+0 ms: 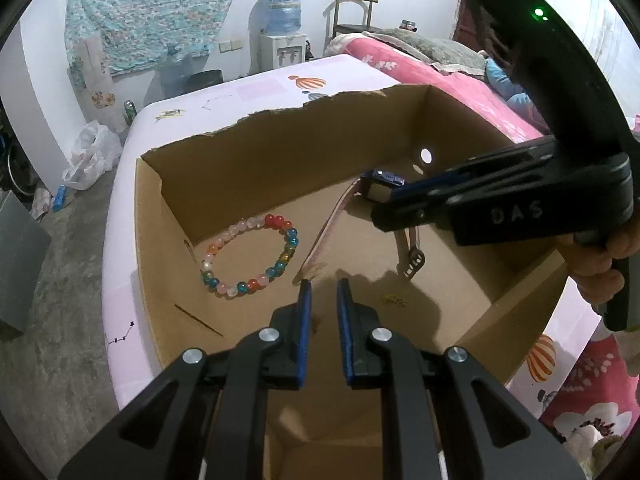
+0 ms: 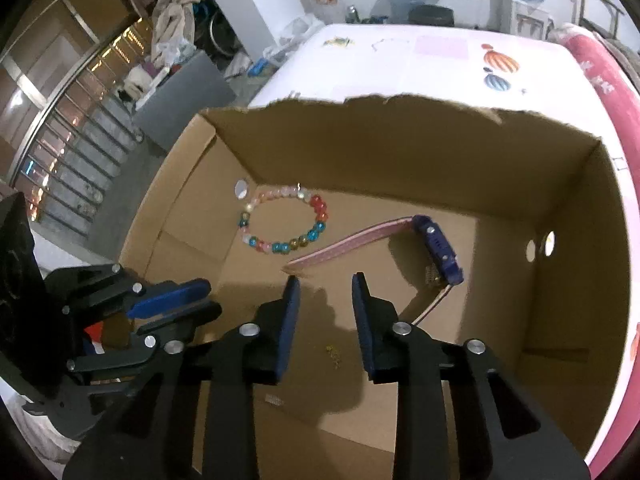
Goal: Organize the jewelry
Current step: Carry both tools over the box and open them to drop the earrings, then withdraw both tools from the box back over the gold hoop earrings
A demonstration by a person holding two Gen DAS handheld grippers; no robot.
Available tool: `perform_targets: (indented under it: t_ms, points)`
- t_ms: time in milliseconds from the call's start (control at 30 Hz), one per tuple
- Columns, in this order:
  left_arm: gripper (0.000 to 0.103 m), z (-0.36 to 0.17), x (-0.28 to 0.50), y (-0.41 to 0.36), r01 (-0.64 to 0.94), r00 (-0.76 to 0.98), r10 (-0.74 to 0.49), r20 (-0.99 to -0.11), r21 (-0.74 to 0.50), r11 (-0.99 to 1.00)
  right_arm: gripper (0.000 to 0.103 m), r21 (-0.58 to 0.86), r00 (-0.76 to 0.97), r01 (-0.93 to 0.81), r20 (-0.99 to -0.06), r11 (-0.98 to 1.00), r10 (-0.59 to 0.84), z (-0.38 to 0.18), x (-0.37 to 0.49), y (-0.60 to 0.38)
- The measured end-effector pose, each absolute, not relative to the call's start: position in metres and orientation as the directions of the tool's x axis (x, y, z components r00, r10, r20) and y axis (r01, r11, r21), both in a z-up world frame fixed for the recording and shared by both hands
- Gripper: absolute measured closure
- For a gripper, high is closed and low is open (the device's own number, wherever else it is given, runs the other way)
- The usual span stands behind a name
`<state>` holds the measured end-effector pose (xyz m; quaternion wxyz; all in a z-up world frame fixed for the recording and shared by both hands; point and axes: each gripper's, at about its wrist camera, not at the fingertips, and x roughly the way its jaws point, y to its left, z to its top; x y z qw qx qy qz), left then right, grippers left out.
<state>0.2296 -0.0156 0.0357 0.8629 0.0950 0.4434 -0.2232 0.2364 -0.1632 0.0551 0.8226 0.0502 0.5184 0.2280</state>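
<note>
A bracelet of round glass beads in red, pink, blue, amber and milky white [image 2: 285, 222] lies flat as a ring on the floor of an open brown cardboard box [image 2: 400, 148], near the back wall. Just beside it lies a watch with a dark blue rectangular case [image 2: 438, 250] and a pale pink strap, one strap end stretching toward the beads but not touching them, the buckle end [image 1: 412, 262] trailing toward the front. A small gold-coloured piece [image 2: 333, 353], too small to make out, rests on the box floor nearer the front, apart from both.

The left gripper [image 1: 323, 285] hangs over the box floor with its blue-padded fingers a narrow gap apart and nothing between them. The right gripper [image 2: 326, 280] points down into the box with its fingers spread somewhat wider, also empty; the watch lies just beyond its tips. A person's hand [image 1: 600, 264] grips its handle.

The box sits on a white and pink printed tabletop [image 1: 256, 88].
</note>
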Motion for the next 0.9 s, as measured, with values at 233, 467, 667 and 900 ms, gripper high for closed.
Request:
perform_targets:
  t_ms: [233,467,667,900]
  points:
    - [0.075,0.044,0.226,-0.008,0.443,0.548,-0.293,-0.783,-0.025,0.896,0.061,0.307,0.435,-0.318,-0.793,0.897,0.426,0.074,0.225,-0.187]
    - [0.058,0.062,0.212,0.007,0.406,0.59,-0.293,-0.752,-0.037,0.913,0.047,0.323,0.529,-0.308,-0.724,0.895,0.443,0.103,0.197,-0.216]
    - [0.037,0.09,0.175,0.017,0.432,0.636,-0.343,-0.691,-0.049,0.901,0.04,0.34,0.631,-0.303,-0.628,0.89,0.455,0.135,0.142,-0.256]
    - [0.021,0.1,0.129,0.01,0.499,0.624,-0.417,-0.661,-0.073,0.864,0.03,0.36,0.68,-0.261,-0.59,0.896,0.435,0.128,0.079,-0.281]
